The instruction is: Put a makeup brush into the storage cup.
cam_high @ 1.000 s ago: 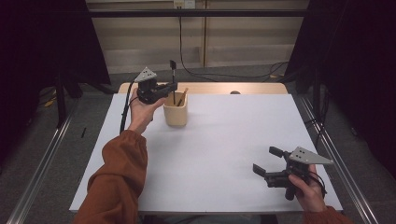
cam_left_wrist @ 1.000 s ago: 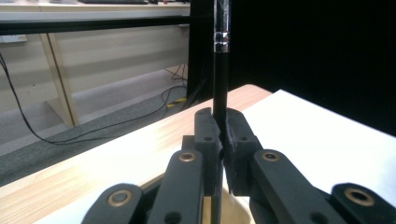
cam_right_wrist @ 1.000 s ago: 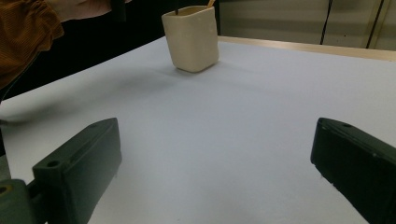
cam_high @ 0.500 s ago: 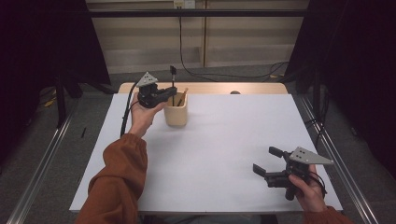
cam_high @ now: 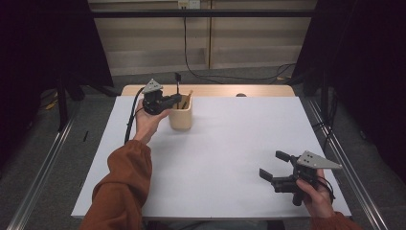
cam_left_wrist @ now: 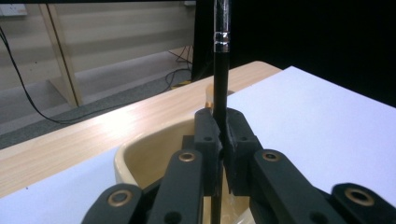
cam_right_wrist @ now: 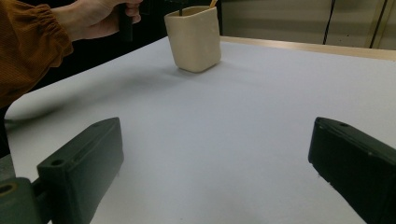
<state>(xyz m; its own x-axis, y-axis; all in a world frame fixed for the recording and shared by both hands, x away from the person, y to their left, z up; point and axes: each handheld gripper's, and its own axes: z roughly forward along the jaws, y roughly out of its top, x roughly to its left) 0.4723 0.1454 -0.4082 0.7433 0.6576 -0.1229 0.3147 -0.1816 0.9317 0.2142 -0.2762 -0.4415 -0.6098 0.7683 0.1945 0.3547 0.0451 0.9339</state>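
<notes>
Jaws of my left gripper [cam_left_wrist: 219, 140] clamp the thin black brush [cam_left_wrist: 220, 88] mid-shaft over the cup [cam_high: 181, 117]; rigid, light, likely slippery. Right gripper [cam_high: 275, 168] spread, idle.

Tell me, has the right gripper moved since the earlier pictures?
No. The right gripper keeps its place near the table's front right corner, jaws open.

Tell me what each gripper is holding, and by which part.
The left gripper is shut on a black pencil, gripping its shaft below the metal band, upright over the beige cup. The right gripper is open and holds nothing.
</notes>
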